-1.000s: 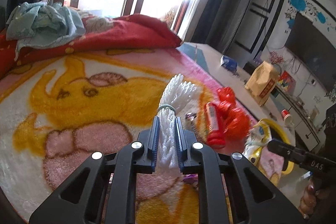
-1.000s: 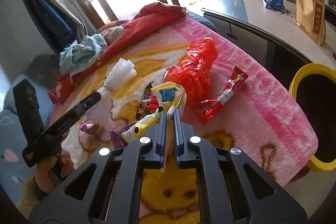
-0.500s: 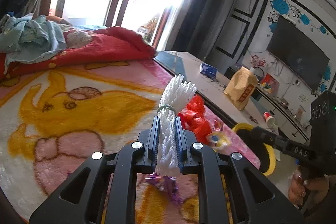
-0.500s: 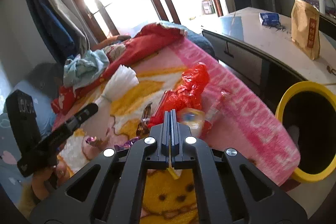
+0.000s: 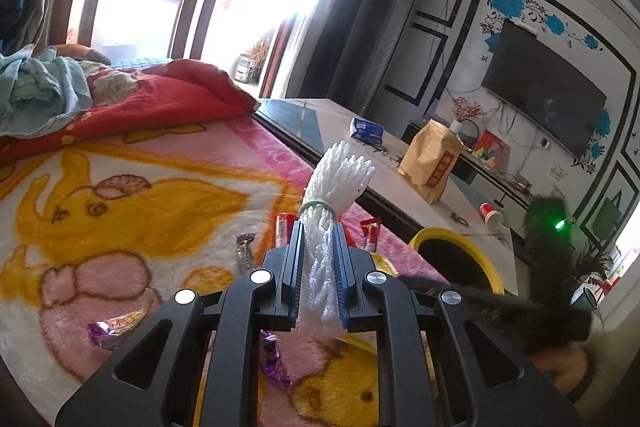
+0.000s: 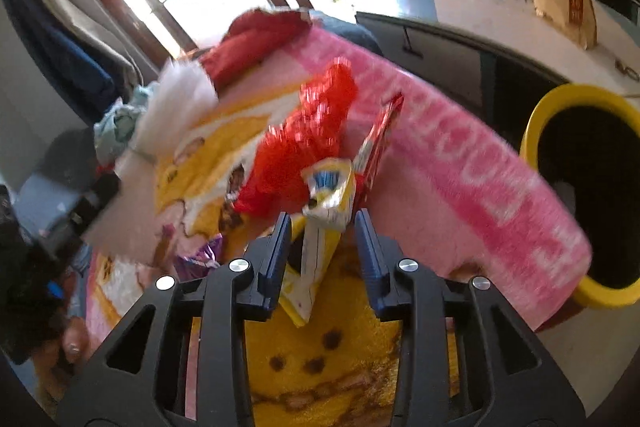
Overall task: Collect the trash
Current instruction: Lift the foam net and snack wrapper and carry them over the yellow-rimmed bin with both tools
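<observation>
A white foam net sleeve (image 5: 334, 211) was held pinched in the left gripper (image 5: 318, 259), above the pink and yellow blanket (image 5: 132, 187). The jaws of the right gripper (image 6: 322, 239) had just been opening, and a yellow wrapper (image 6: 320, 227) was seen loose between them, unpressed. A red plastic bag (image 6: 308, 131) and the yellow bin (image 6: 560, 103) were seen beyond that wrapper, the bin at the blanket's edge.

Fleecy plush blanket (image 5: 168, 187); white foam net (image 5: 332, 195); glossy crinkled red plastic bag (image 6: 308, 135).
</observation>
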A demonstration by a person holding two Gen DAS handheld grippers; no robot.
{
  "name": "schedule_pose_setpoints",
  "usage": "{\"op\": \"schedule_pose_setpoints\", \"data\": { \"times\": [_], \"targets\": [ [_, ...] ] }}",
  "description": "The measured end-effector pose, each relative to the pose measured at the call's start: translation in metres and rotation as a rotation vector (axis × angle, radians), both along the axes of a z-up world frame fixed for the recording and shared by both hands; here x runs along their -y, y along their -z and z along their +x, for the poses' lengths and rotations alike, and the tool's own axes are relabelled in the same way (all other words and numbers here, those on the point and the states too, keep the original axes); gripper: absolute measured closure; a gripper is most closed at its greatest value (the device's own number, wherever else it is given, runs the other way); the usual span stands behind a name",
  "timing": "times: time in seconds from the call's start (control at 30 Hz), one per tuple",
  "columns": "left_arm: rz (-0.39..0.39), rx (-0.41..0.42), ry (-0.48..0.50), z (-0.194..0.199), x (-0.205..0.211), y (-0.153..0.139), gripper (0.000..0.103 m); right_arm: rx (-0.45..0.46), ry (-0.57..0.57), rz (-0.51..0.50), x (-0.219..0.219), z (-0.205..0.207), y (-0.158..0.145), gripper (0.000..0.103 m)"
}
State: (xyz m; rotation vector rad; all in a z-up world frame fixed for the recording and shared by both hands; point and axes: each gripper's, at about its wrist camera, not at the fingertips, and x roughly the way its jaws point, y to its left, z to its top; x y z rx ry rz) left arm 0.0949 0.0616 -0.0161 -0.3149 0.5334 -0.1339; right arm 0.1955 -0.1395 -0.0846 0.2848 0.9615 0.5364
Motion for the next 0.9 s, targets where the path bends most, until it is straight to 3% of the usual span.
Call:
{"op": "schedule_pose_setpoints", "data": {
  "times": [0.23,0.33,0.4,0.63,0.9],
  "targets": [
    [-0.011,0.005,0.017,0.001,0.003,-0.001,0.089,-0.031,-0.044,-0.063,-0.025,-0.007,0.03,0.076],
    [-0.013,0.007,0.024,0.003,0.004,0.0,0.089,-0.042,-0.056,-0.064,-0.026,-0.007,0.037,0.094],
    [-0.017,0.009,0.026,0.003,0.004,0.0,0.089,-0.034,-0.069,-0.089,-0.027,-0.008,0.034,0.099],
    [-0.016,0.025,0.043,0.004,0.01,-0.007,0.089,0.033,-0.109,-0.049,-0.014,-0.017,0.0,0.101],
    [-0.008,0.04,0.089,0.009,0.032,-0.014,0.089,0.084,0.037,0.001,0.041,-0.001,-0.028,0.101]
  ]
}}
